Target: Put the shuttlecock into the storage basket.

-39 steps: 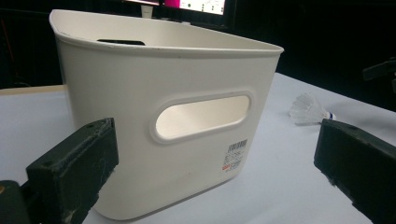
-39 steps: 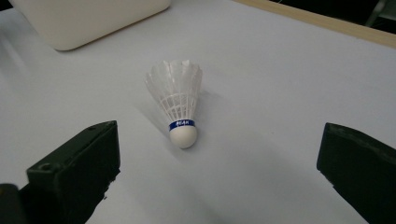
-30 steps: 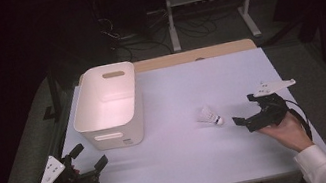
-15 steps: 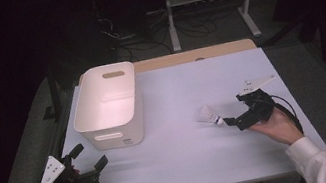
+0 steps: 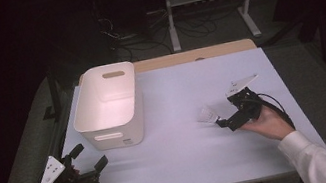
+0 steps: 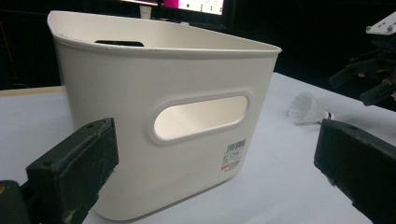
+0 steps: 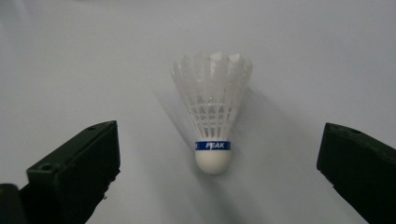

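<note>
The shuttlecock lies right of the table's centre, cork end toward the spread-jawed right gripper straddling its long axis, while the left gripper, also released, sits at the near-left corner.

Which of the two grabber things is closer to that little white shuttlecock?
The right gripper: its open jaws sit just beside the shuttlecock, facing its cork end. The left gripper rests far off at the table's near corner, by the white bin.
</note>
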{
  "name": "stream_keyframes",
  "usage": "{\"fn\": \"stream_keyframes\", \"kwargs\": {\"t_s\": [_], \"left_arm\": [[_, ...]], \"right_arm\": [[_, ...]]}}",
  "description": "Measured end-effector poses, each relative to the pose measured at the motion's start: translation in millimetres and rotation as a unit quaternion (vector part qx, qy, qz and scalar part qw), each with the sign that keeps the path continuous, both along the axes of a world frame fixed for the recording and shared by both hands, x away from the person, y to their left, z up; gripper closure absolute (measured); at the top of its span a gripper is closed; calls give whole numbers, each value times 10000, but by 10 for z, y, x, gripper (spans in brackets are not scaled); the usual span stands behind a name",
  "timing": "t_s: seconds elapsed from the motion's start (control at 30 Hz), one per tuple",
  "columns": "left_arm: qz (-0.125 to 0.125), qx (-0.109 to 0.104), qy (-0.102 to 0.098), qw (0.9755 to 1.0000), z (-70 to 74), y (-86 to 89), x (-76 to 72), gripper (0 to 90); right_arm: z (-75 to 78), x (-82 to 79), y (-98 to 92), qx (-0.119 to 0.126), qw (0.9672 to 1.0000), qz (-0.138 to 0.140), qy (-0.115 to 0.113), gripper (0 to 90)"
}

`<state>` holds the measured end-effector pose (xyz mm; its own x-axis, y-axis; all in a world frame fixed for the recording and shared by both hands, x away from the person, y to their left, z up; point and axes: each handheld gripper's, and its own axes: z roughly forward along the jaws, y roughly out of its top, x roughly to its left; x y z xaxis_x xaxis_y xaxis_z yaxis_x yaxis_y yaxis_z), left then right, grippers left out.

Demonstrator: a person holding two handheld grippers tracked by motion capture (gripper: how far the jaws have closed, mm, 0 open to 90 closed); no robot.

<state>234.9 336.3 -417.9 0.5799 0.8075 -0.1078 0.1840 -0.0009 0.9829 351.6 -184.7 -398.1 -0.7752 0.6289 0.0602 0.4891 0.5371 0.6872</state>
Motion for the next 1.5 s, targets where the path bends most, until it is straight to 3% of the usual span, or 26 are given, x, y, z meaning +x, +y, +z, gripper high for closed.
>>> {"fn": "stream_keyframes", "kwargs": {"t_s": [0.3,0.97,1.1,1.5], "left_arm": [[-3,-22,3,10000,-1,-3,-1,0],[-1,-29,11,10000,-1,-9,-4,0],[-5,-32,17,10000,-1,-11,-6,0],[-16,-43,4,10000,-2,-9,-3,0]], "right_arm": [[-76,52,125,-182,9995,182,168,0],[-107,163,215,-301,9985,309,335,0],[-138,182,263,-478,9973,361,420,0],[-201,285,323,-642,9945,421,720,0]]}}
